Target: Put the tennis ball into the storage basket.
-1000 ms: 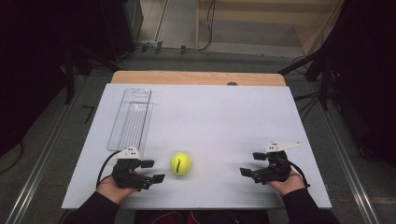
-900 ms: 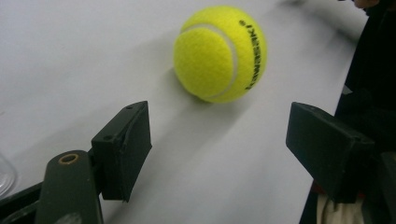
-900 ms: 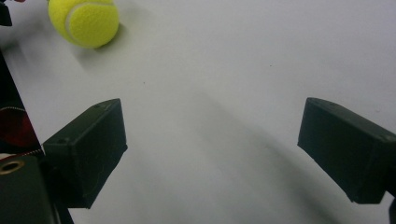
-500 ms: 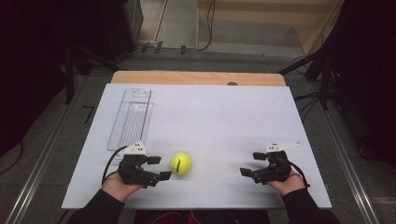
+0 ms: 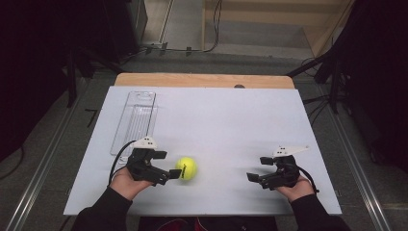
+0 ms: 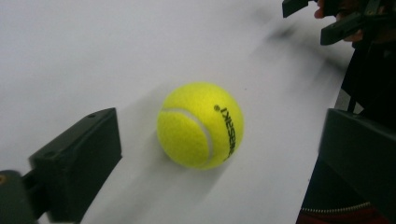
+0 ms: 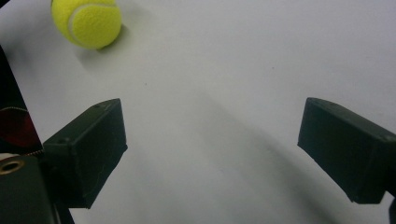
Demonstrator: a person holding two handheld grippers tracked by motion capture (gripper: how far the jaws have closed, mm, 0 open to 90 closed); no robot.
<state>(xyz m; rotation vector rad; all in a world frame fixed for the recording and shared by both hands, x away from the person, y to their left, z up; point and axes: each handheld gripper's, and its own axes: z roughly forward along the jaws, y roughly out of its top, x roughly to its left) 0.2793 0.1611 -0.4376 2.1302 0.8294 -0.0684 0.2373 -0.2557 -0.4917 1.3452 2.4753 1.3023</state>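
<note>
A yellow tennis ball [image 5: 186,168] lies on the white table top [image 5: 226,125] near the front edge. My left gripper [image 5: 169,163] is open just left of it, jaws pointing right. In the left gripper view the ball [image 6: 201,125] sits a little ahead of and between the wide-apart jaws of my left gripper [image 6: 219,140], touching neither. My right gripper [image 5: 258,168] is open at the front right, pointing left toward the ball, with nothing between its jaws. The right gripper view has the ball [image 7: 87,21] far off at the top left, and bare table between the jaws of my right gripper [image 7: 212,140].
A clear plastic tray [image 5: 134,120] lies lengthwise along the left side of the table, behind my left hand. A wooden strip [image 5: 202,79] runs along the far edge. The right gripper [image 6: 336,18] appears at the top right of the left gripper view.
My left gripper has slid right toward the tennis ball, so the ball now sits at its jaw tips. The ball and the right gripper have stayed put.
</note>
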